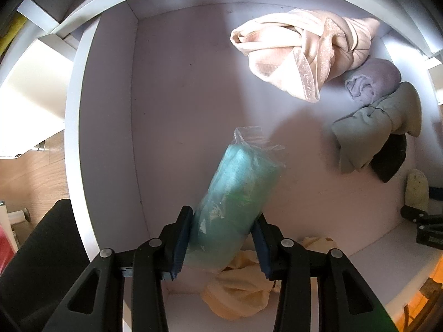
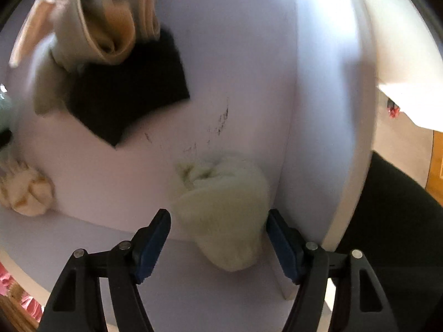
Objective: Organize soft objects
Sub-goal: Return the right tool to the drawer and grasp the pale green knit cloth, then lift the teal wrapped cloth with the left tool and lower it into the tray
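Observation:
My left gripper (image 1: 223,215) is shut on a teal roll in clear plastic wrap (image 1: 241,182), which hangs tilted over the floor of a white drawer (image 1: 110,110). A yellow cloth (image 1: 238,290) lies under it at the near edge. In the right wrist view, my right gripper (image 2: 218,213) stands open around a pale cream fluffy roll (image 2: 221,210) that rests on the drawer floor beside the right wall (image 2: 318,110). The left pad (image 2: 153,238) is clear of the roll, while the right pad sits close against it.
A peach cloth (image 1: 299,52), a lavender cloth (image 1: 371,80), a grey-green cloth (image 1: 373,127) and a black cloth (image 1: 390,160) lie at the drawer's far right. The black cloth (image 2: 127,88) and a cream bundle (image 2: 27,193) show in the right wrist view. Wooden floor (image 1: 41,166) lies outside.

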Action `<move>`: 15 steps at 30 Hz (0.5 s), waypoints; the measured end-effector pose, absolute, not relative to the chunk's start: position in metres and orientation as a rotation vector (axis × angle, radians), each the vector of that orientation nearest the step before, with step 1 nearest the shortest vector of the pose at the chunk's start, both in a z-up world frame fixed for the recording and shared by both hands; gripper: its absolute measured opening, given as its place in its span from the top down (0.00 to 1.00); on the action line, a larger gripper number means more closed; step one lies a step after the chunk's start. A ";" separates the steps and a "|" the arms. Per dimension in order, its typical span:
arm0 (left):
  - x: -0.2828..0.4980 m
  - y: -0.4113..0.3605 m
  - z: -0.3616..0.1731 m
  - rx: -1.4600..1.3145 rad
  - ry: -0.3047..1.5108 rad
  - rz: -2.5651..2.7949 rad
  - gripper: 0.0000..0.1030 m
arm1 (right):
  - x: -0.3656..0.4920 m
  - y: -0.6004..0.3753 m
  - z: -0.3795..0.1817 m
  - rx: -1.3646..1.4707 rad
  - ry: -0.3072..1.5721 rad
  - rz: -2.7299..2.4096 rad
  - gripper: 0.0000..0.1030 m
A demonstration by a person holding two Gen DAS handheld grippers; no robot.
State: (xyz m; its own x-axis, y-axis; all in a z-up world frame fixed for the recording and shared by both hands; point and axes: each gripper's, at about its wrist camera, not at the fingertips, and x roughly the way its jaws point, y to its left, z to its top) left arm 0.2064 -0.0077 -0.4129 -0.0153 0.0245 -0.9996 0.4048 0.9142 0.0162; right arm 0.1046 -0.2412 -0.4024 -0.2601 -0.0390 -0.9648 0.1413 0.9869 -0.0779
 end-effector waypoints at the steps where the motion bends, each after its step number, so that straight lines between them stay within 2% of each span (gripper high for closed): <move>1: 0.205 -0.003 -0.415 0.346 1.565 -0.312 0.58 | 0.107 -0.243 -0.404 0.065 1.820 -0.161 0.30; 4: 0.204 0.000 -0.412 0.344 1.563 -0.313 0.58 | 0.107 -0.240 -0.404 0.064 1.785 -0.137 0.39; 15: 0.180 -0.014 -0.387 0.356 1.505 -0.360 0.58 | 0.122 -0.242 -0.396 0.184 1.726 -0.088 0.45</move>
State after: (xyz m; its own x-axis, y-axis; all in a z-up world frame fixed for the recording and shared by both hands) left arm 0.1804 -0.0138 -0.3871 0.0344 -0.0107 -0.9994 0.4428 0.8966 0.0056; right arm 0.1225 -0.2415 -0.3963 -0.1531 0.0722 -0.9856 0.1726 0.9839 0.0453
